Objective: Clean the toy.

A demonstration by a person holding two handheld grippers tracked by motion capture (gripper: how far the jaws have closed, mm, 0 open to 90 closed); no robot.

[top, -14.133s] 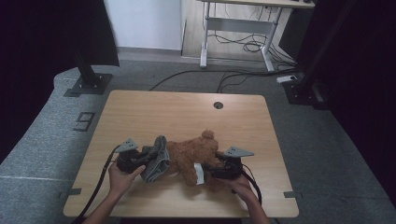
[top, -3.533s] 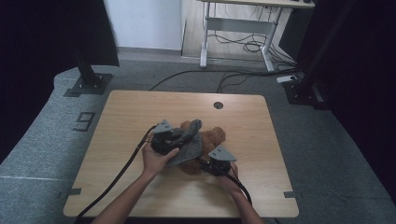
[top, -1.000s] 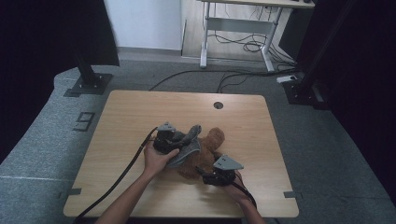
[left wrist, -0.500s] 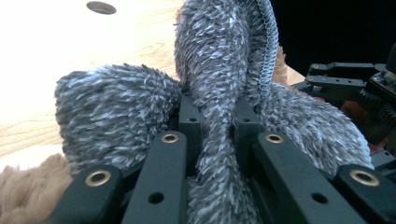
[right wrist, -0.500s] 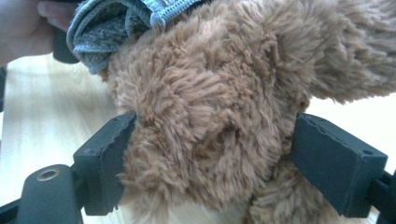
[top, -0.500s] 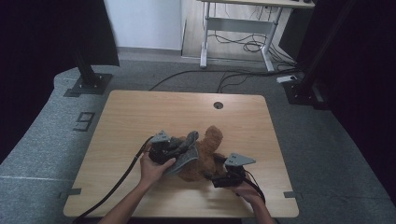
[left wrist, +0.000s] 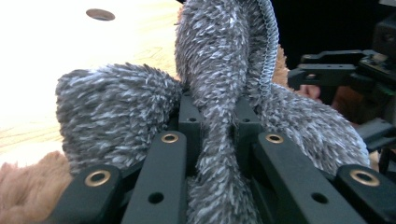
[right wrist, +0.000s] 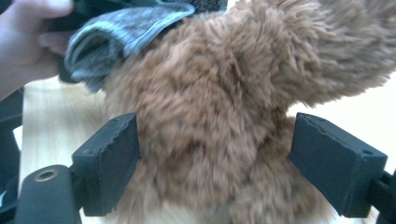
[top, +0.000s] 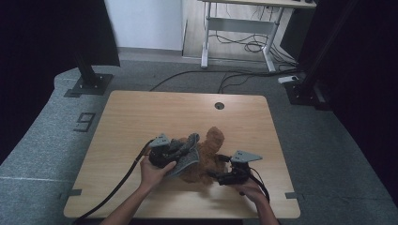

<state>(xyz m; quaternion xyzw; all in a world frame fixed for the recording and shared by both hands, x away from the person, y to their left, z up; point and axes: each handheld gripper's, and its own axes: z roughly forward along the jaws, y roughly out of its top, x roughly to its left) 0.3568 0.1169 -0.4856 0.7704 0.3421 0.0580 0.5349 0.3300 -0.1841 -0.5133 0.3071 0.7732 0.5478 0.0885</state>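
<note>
The left gripper (top: pixel 174 157) has its fingers (left wrist: pixel 191 122) pinched hard together on a fold of the grey fuzzy garment (left wrist: pixel 219 70), which rises between them and drapes off to both sides; a ribbed edge runs up just beyond the right finger. In the high view that grey garment (top: pixel 187 154) lies draped over the near-left part of the brown plush toy (top: pixel 206 157), which rests on the desk (top: pixel 141 117) between the two grippers.

The right gripper (top: pixel 220 176) has just been opening its fingers (right wrist: pixel 109 161), and they now stand wide. The toy's brown fur (right wrist: pixel 210 121) bulges between them. The left pad seems to brush the fur while the right one stands just apart, though the picture is too blurred to say so firmly. I read it as no grip at all.

The risk follows from that. With the toy loose between the right fingers, any pull by the left gripper on the garment would likely drag the whole toy across the desk instead of shifting the cloth over it. The pinch itself holds only a thin fold, so a sharp tug could let the pile slip out from between the left fingers. If the right fingers close again where they stand, they may catch the garment's edge just above them together with the fur.
</note>
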